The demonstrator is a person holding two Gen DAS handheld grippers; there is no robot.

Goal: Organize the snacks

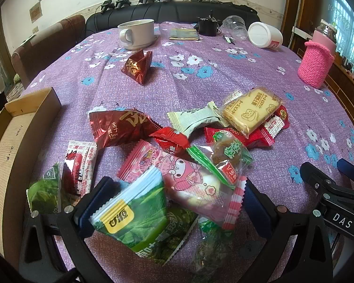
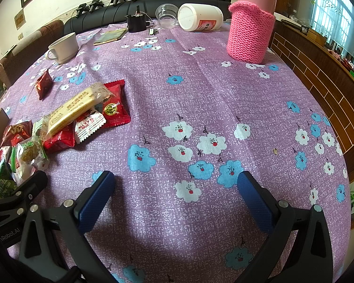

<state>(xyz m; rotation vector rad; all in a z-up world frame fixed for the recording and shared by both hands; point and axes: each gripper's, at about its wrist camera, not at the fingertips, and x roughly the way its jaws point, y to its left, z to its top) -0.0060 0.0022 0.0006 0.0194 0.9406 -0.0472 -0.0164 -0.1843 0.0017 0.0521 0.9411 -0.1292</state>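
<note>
Left wrist view, left to right: cardboard box (image 1: 16,141) at the table's left edge, open top, inside looks bare from here. Just right of it, a green packet (image 1: 43,189) and a red-and-white sachet (image 1: 79,167) lie flat on the purple floral tablecloth (image 1: 200,87).

Left gripper (image 1: 170,208) sits low over the near end of the snack pile, jaws spread wide. A green-tea packet (image 1: 132,214) lies between the fingers, leaning against the left pad. I see no squeeze on it; the right pad is clear of the packet. A pink cartoon-print packet (image 1: 191,181) overlaps it, and a clear wrapped green sweet (image 1: 210,245) lies lower in the gap.

Pile centre: dark red foil bag (image 1: 120,127), small red candy (image 1: 170,141), white-green bar (image 1: 195,118), green-trimmed clear wrap with a brown cake (image 1: 224,155). At its right end a biscuit pack (image 1: 250,110) rests on top of red packets (image 1: 269,127). A lone red foil pouch (image 1: 136,67) sits apart, toward the white cup (image 1: 135,33).

Far right: toppled white tub (image 1: 265,35), pink knit-sleeved bottle (image 1: 316,66).

Right gripper (image 2: 177,199) hovers over bare cloth, well right of the pile, fingers apart, nothing between them. The pile sits at that view's left edge.
</note>
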